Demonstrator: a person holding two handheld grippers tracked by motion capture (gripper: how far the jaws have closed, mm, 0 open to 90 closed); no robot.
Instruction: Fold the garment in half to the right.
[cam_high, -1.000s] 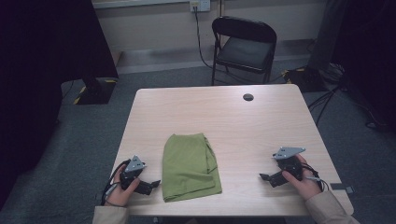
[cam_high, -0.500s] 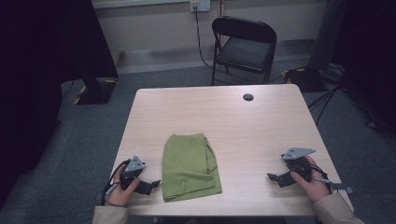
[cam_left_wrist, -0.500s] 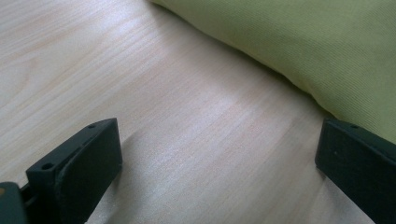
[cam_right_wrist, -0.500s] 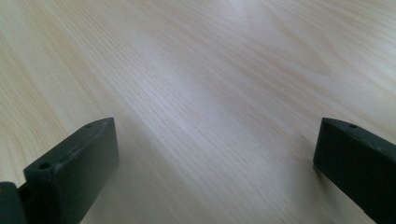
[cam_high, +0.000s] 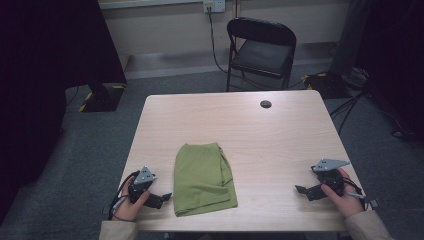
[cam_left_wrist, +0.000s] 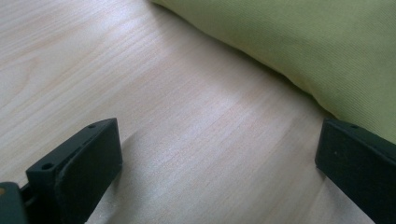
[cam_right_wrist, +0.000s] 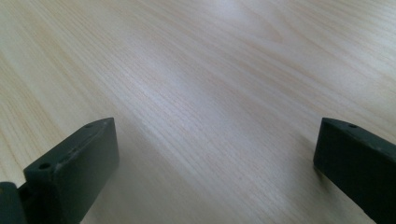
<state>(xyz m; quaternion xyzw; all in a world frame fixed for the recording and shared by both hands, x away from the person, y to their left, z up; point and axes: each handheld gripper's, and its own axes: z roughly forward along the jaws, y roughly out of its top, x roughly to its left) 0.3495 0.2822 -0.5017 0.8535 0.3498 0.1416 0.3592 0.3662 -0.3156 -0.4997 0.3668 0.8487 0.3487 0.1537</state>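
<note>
High view: left gripper (cam_high: 161, 196), held in the person's left hand (cam_high: 131, 205) at the table's (cam_high: 280, 135) near-left corner, jaws spread and empty, tips aimed toward 3 o'clock and just short of the green cloth (cam_high: 204, 178). Right gripper (cam_high: 303, 190), in the right hand (cam_high: 345, 197) at the near-right edge, jaws likewise apart, gripping nothing, pointing toward 9 o'clock, well apart from the cloth. Green cloth: folded, flat on the near half of the table, left of centre; long axis runs 12 to 6 o'clock, a loose fold along its right side. A small dark round hole (cam_high: 265, 104) sits at the far side of the table; a black folding chair (cam_high: 260, 47) stands beyond at 12 o'clock. Left gripper view: the left gripper (cam_left_wrist: 219, 163) has both black jaws wide, bare wood between them, the cloth (cam_left_wrist: 299, 42) lying at 1 o'clock, its folded edge close to the right-hand jaw; contact cannot be told. Right gripper view: the right gripper (cam_right_wrist: 215, 163) stands wide, released, plain tabletop (cam_right_wrist: 201, 70) between the jaws.
</note>
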